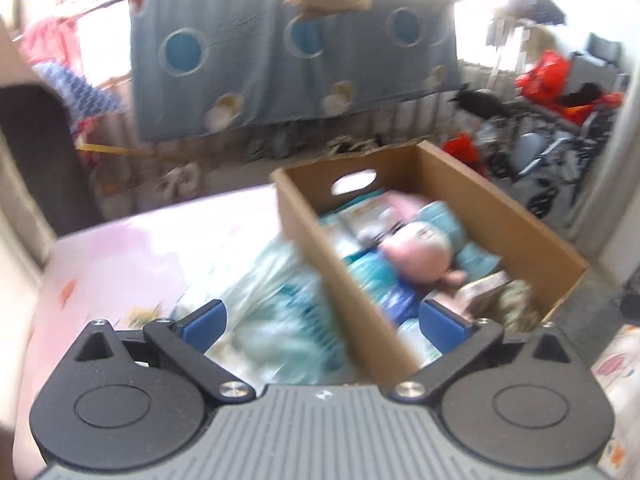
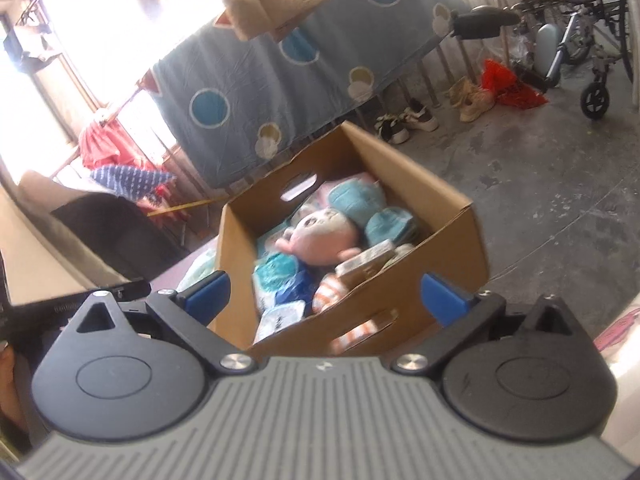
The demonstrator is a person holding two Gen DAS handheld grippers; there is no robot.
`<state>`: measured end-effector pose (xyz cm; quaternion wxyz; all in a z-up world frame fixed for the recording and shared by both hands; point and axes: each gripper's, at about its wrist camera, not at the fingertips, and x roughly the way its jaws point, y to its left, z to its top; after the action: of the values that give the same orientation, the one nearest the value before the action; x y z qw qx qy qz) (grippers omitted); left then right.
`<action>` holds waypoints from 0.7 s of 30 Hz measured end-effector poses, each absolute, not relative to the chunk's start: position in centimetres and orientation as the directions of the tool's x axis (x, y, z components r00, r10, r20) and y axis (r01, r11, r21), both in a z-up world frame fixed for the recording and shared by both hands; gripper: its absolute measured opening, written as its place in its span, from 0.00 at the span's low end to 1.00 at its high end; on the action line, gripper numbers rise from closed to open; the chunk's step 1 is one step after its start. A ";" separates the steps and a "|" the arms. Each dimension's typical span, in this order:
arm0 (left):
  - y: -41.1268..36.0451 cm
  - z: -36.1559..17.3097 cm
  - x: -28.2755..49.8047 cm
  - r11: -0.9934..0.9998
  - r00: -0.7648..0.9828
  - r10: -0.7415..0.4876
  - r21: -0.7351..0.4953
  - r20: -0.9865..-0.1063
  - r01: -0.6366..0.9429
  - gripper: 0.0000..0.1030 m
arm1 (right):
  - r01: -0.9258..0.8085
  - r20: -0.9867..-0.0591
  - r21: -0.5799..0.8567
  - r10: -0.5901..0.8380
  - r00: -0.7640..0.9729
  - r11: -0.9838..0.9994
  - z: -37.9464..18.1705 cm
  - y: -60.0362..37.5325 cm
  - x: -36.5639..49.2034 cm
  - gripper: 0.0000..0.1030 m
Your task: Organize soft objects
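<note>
Left wrist view: left gripper (image 1: 324,320) spread wide, empty, straddling near wall of brown cardboard box (image 1: 532,224). Crinkly pale-teal plastic pack (image 1: 276,312) outside box, just ahead-left of gripper, blurred. Right gripper (image 2: 324,300) likewise spread, empty, farther back. Left nearer, judged.

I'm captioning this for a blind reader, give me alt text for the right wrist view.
An open cardboard box holds a pink plush, teal soft items and packets. The right gripper is open in front of it, holding nothing. Behind hangs a blue quilt; shoes sit on the floor.
</note>
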<state>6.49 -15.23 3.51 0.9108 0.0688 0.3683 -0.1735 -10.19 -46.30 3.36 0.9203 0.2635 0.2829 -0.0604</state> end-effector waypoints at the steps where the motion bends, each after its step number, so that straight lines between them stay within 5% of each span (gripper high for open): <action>1: -14.4 3.0 6.1 0.938 0.666 -0.249 -0.005 -0.703 0.346 1.00 | 0.254 -0.566 0.437 0.044 0.823 0.863 3.1 -45.4 -9.6 0.99; 10: -10.2 -0.1 3.5 0.991 0.683 -0.047 0.053 -0.729 0.125 1.00 | 0.154 -0.668 0.211 0.027 0.744 0.965 1.6 -37.7 -5.8 0.99; 21: -10.8 -0.1 1.8 0.988 0.637 -0.102 -0.003 -0.764 0.155 1.00 | 0.070 -0.709 0.190 0.088 0.699 0.979 1.6 -35.1 -3.8 0.99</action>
<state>1.81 -10.76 -0.13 0.9042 0.0313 0.4200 -0.0711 -3.77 -35.10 1.56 0.9161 0.1018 0.3877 0.0048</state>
